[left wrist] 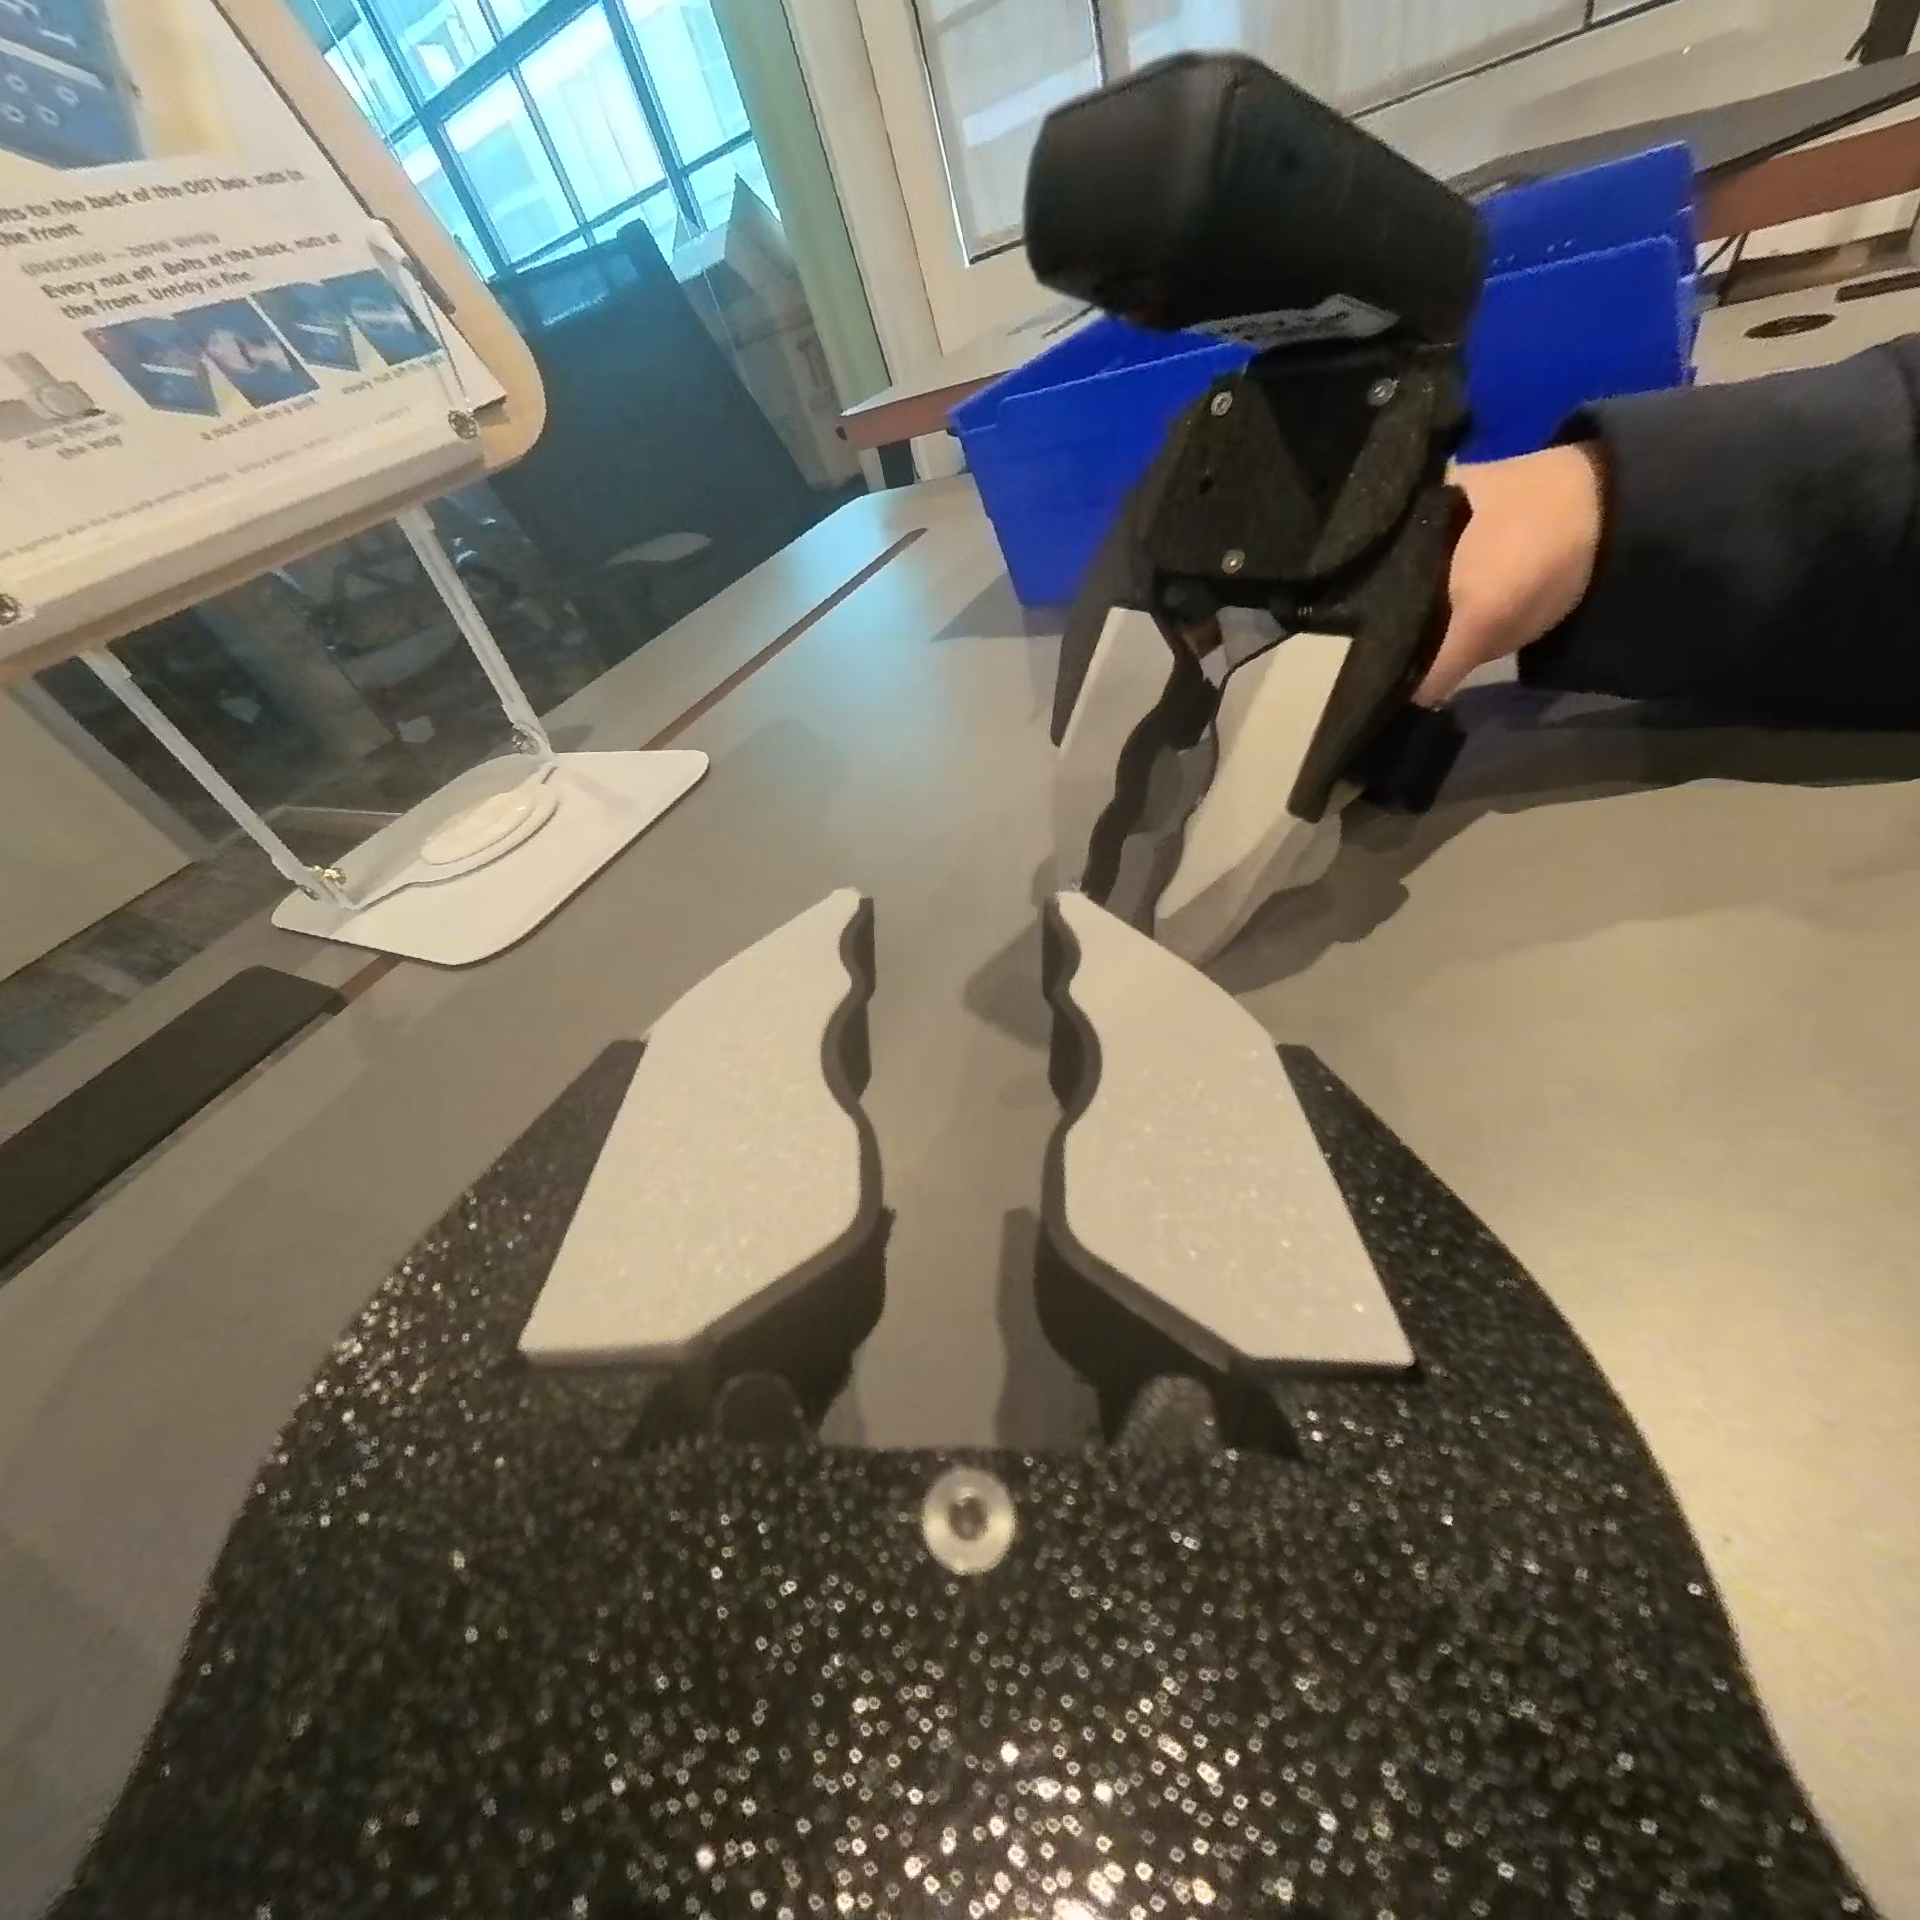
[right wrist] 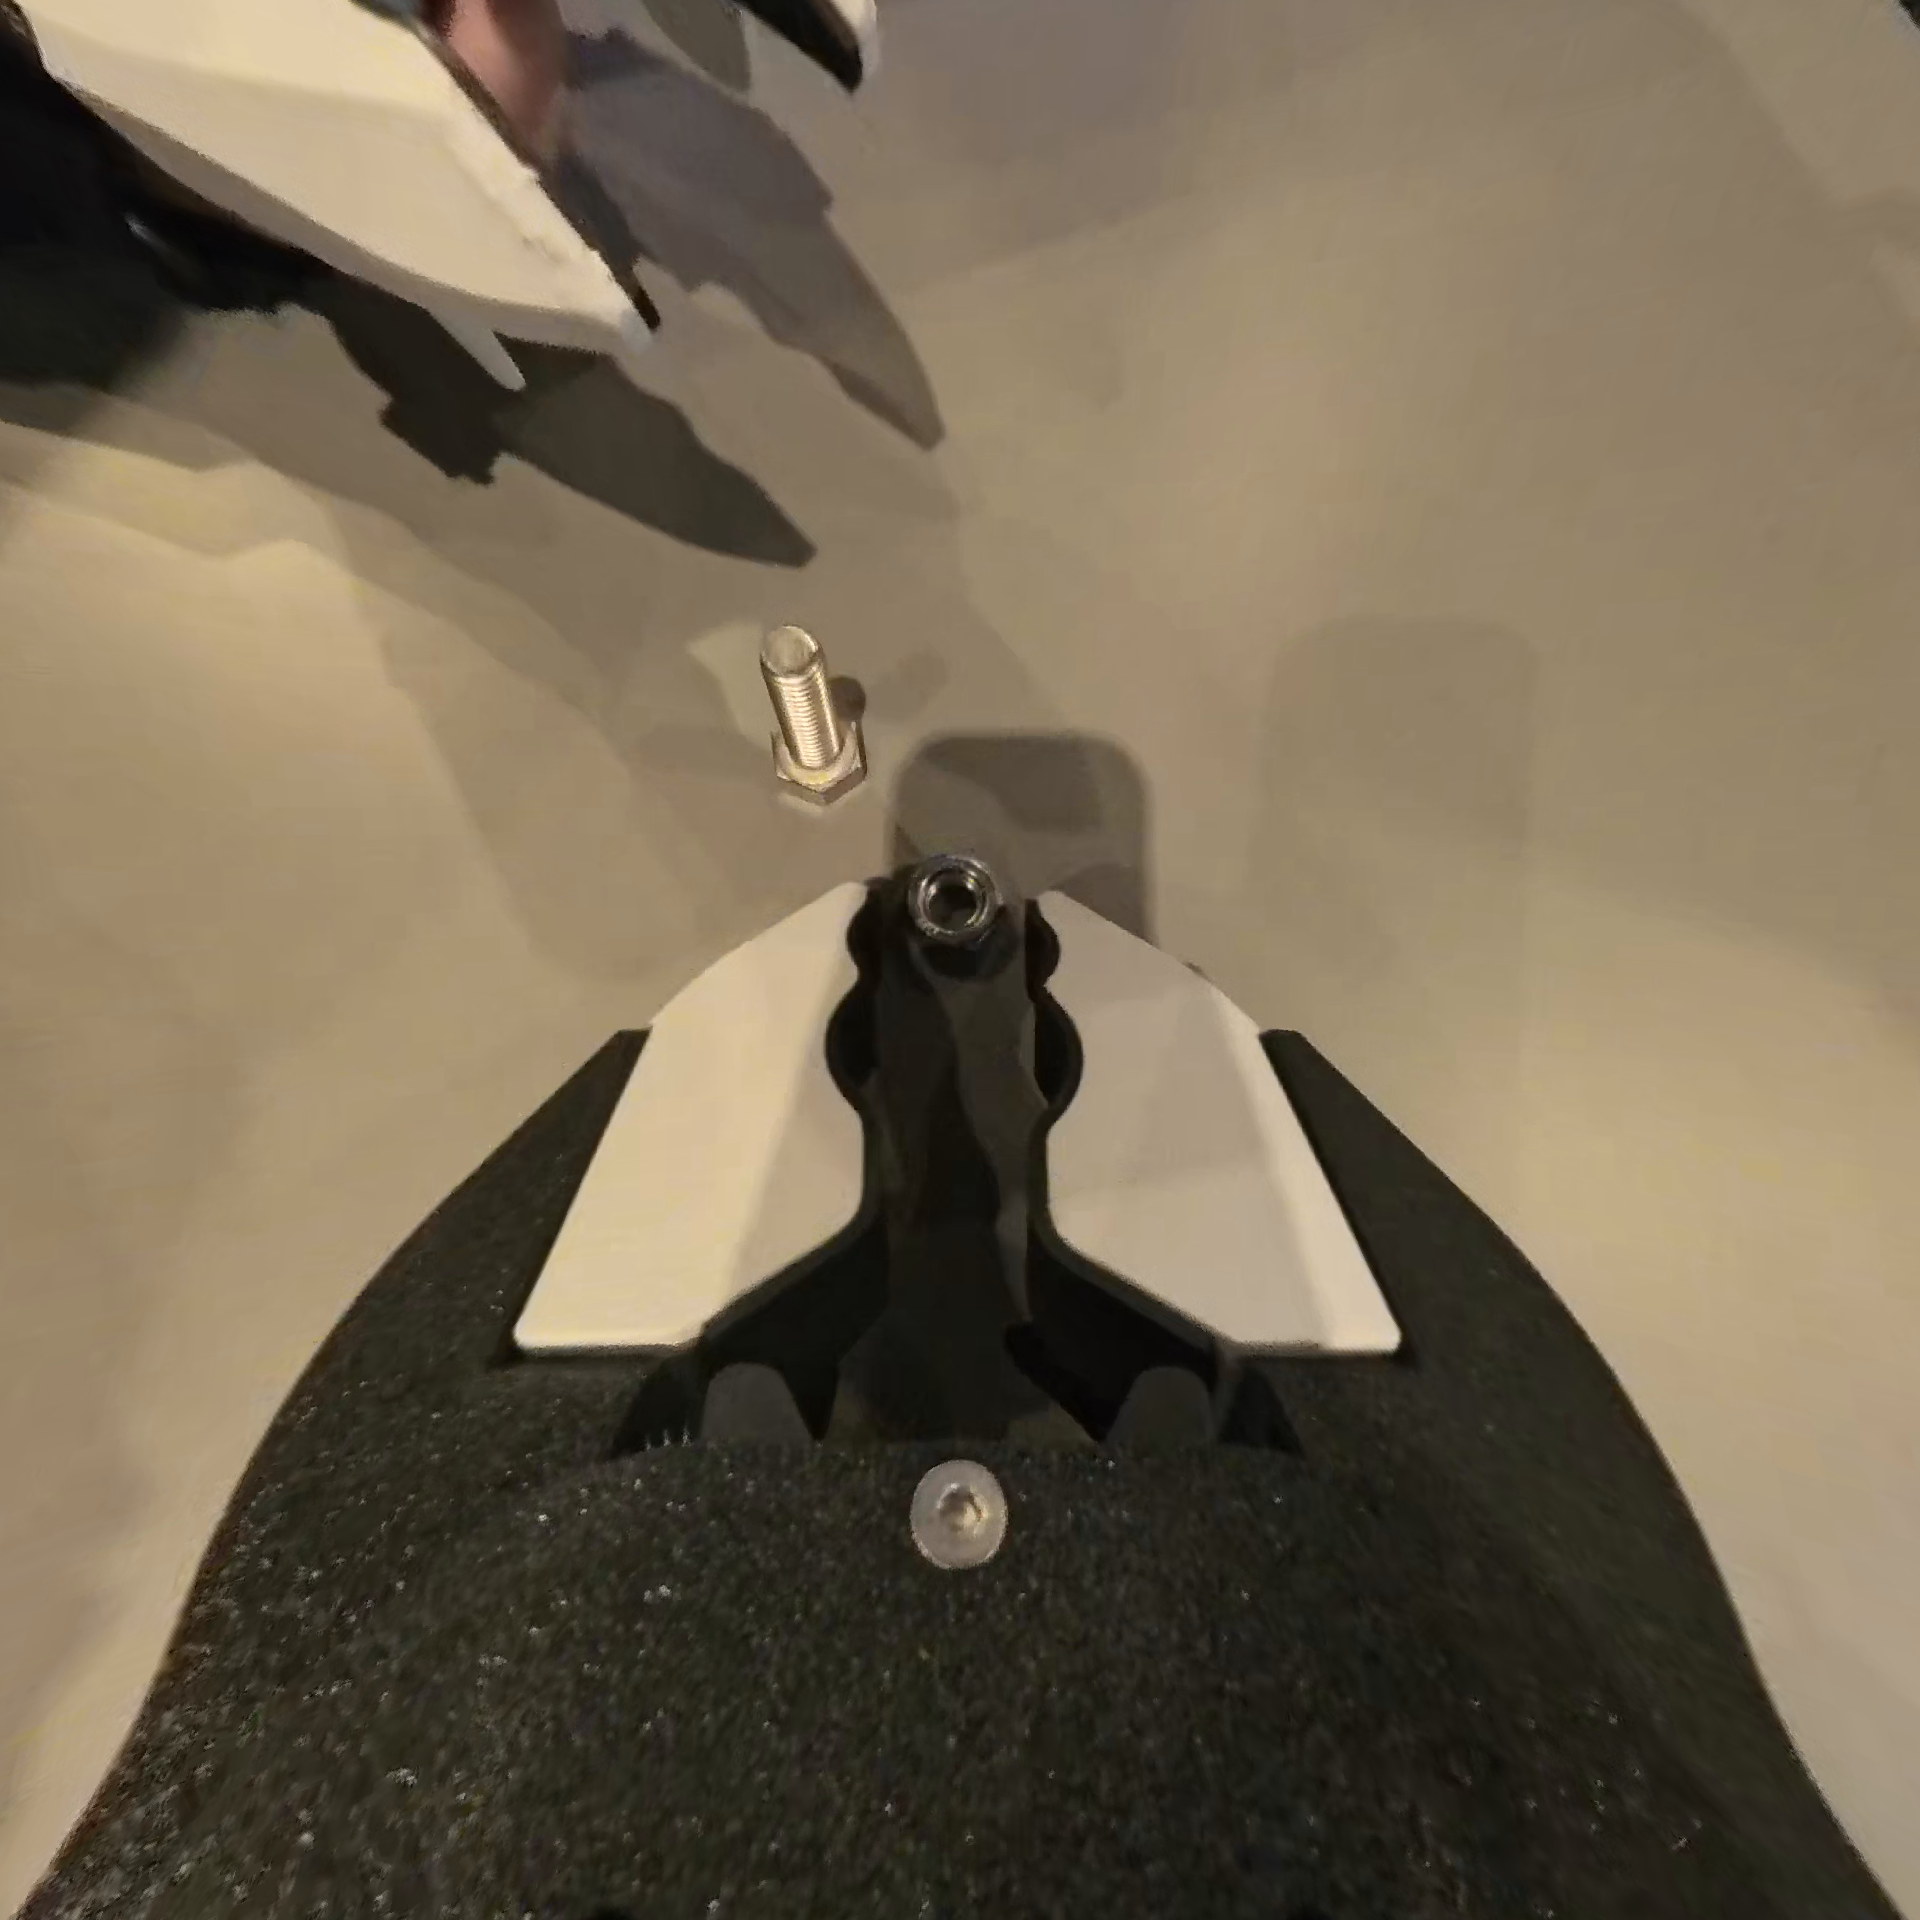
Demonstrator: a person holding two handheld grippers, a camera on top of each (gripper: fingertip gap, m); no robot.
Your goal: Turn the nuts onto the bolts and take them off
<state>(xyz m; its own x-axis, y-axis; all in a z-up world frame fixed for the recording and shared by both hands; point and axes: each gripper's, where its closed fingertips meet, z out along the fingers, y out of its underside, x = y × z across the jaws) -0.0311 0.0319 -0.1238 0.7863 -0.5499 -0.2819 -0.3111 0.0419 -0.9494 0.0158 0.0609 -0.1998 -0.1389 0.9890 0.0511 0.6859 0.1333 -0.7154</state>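
In the right wrist view a steel bolt point(right wrist: 805, 717) stands head-down on the beige table, thread up. My right gripper point(right wrist: 951, 909) is shut on a small dark nut point(right wrist: 951, 902) at its fingertips, just right of and nearer than the bolt. My left gripper point(left wrist: 956, 925) is open and empty, low over the table; its blurred fingers point(right wrist: 416, 208) show at the top left of the right wrist view, beyond the bolt. In the left wrist view the right gripper point(left wrist: 1132, 894) points down at the table just ahead; the bolt is hidden there.
A blue bin point(left wrist: 1081, 468) sits on the table behind the right gripper. An instruction board on a white stand point(left wrist: 488, 831) is at the left. A hand in a dark sleeve point(left wrist: 1538, 582) holds the right gripper. The table edge runs along the left. Tip to tip, the grippers are about 10 cm apart.
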